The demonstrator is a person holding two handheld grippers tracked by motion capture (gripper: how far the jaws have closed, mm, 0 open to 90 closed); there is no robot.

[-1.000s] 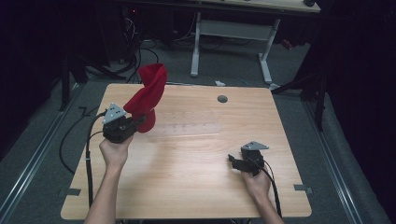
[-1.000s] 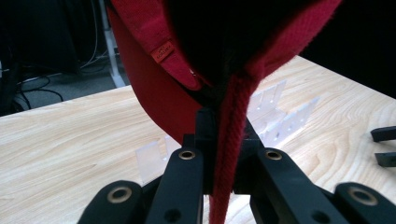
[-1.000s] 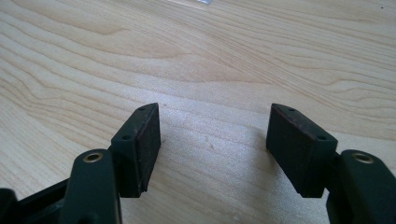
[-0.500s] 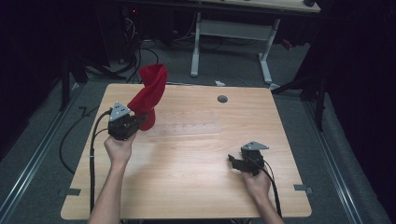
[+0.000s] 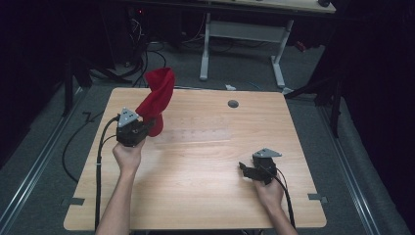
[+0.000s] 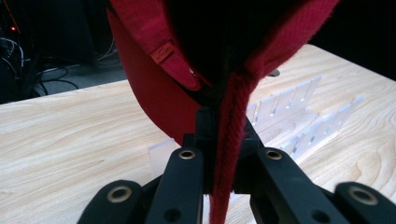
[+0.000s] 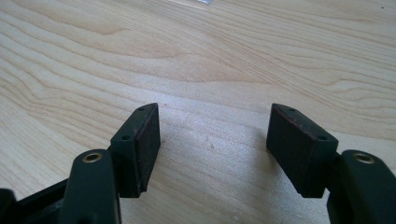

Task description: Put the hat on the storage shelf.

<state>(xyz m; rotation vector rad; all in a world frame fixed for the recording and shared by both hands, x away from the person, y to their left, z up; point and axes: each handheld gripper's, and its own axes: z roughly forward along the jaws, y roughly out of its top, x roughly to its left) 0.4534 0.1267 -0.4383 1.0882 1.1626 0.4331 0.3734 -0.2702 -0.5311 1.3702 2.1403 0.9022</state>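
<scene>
A red cap (image 5: pixel 157 95) stands up above the left part of the wooden table (image 5: pixel 205 196). My left gripper (image 5: pixel 148 126) is shut on its lower edge. In the left gripper view the cap's (image 6: pixel 154 88) thick red seam runs down between the closed jaws of the left gripper (image 6: pixel 224 128), and a small tag shows on a red strap. My right gripper (image 5: pixel 243 169) rests near the table's front right, pointing left. In the right gripper view the right gripper (image 7: pixel 212 149) is open over bare wood (image 7: pixel 210 56), with nothing between its pads.
A clear slotted plastic rack (image 6: pixel 299 121) sits on the table just beyond the cap, faintly visible mid-table as the rack (image 5: pixel 200 128). A round grommet hole (image 5: pixel 233 104) lies near the far edge. Another desk's white legs (image 5: pixel 240 34) stand behind, and cables trail on the floor at left.
My left gripper has shifted slightly right and lower with the cap still held. The right gripper has stayed put.
</scene>
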